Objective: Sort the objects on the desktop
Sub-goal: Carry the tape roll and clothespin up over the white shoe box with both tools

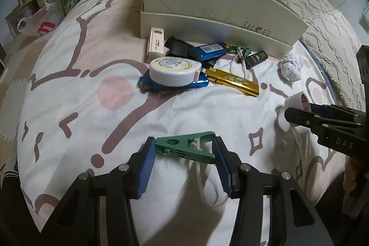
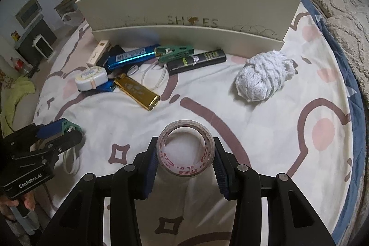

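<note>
On a patterned bedsheet (image 2: pixel 265 130), w/ a white box (image 2: pixel 184 6) at the far edge: left gripper (image 1: pixel 184 149) pinches a green clip (image 1: pixel 184 149) across its length, pads on both ends, white cord (image 1: pixel 201 186) dangling below. Right gripper (image 2: pixel 185 153) pinches a tape roll (image 2: pixel 185 151) by its outer rim, hole facing up-forward. Both look light and stiff; the roll's smooth film could slip if squeezed loosely, and the clip may pivot, so a grip nearer its middle seems safer. Near the box lie lighters, a gold bar-shaped case (image 2: pixel 137 91), a tape dispenser (image 2: pixel 91 78) and a soft yarn ball (image 2: pixel 263 77), best taken around its bulk.
</note>
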`<state>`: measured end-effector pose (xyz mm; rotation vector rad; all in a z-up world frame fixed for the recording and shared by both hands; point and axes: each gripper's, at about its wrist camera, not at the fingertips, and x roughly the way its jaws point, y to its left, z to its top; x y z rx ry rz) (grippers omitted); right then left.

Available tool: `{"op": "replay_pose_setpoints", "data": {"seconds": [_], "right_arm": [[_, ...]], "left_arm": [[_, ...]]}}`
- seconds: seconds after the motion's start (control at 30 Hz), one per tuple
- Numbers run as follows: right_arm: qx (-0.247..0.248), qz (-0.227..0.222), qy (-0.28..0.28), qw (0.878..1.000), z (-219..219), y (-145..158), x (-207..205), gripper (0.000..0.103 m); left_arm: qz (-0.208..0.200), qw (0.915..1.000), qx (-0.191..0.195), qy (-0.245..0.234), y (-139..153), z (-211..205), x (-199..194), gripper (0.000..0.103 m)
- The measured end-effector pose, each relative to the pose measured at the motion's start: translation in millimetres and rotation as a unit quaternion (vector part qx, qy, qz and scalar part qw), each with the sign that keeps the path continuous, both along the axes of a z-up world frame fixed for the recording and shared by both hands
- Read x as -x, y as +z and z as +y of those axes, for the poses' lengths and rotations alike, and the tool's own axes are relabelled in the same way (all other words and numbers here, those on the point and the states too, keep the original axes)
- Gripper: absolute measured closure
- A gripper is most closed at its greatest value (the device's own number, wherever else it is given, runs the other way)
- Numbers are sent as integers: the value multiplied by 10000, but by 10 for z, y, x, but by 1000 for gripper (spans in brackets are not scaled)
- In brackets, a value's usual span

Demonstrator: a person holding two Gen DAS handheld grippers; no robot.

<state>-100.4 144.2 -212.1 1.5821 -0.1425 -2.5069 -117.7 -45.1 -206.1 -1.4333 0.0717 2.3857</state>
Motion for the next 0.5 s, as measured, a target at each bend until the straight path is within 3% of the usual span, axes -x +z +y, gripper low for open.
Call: {"op": "replay_pose_setpoints", "data": {"seconds": [0.5], "right_arm": [[421, 727, -70, 9964, 65, 522, -126, 58]], "left_arm": [[714, 9969, -122, -306, 535, 79, -60, 53]]}}
